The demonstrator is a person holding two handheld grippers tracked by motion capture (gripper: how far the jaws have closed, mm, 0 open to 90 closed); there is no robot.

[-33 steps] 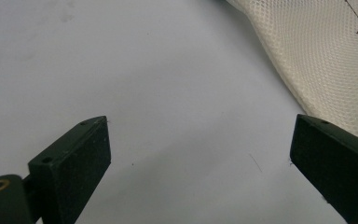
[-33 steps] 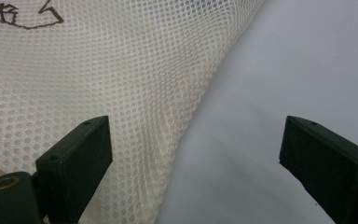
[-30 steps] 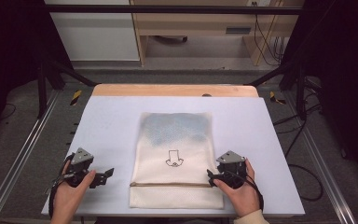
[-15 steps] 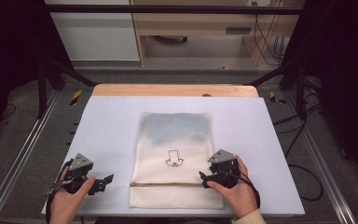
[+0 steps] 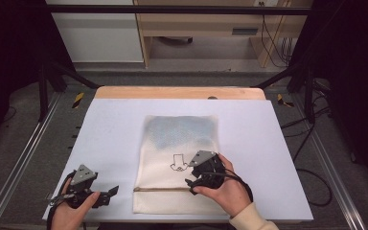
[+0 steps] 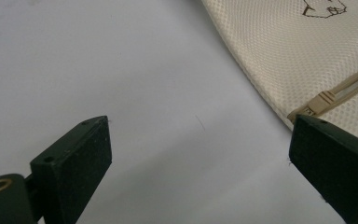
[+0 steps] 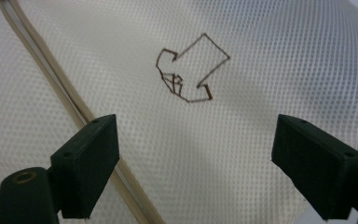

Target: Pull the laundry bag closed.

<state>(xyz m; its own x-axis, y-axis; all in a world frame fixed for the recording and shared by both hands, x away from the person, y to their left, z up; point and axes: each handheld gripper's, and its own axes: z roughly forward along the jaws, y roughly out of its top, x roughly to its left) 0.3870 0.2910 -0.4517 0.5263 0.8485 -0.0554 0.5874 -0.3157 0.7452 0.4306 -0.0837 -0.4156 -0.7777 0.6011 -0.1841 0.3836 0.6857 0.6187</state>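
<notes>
A cream mesh bag (image 5: 179,143) lies flat on the white table (image 5: 110,129), with a drawn arrow (image 5: 177,162) on it and a tan zipper (image 5: 160,189) across its near end. My right gripper (image 5: 191,183) hovers open over the bag's near right part. In the right gripper view its jaws stand wide apart above the mesh (image 7: 270,56), with the arrow (image 7: 191,70) ahead and the zipper (image 7: 65,93) by its left jaw. My left gripper (image 5: 109,193) is open on the table just left of the bag. Its view shows the zipper's end (image 6: 326,98) beside its right jaw.
A wooden strip (image 5: 179,92) runs along the table's far edge. Metal rails (image 5: 19,163) flank the table on both sides. Cables (image 5: 311,177) trail on the floor at the right. A pale cabinet (image 5: 96,33) and a wooden shelf unit (image 5: 206,28) stand behind.
My right gripper has moved left from the bag's right edge to above its near part. The left gripper has drifted slightly toward the near edge.
</notes>
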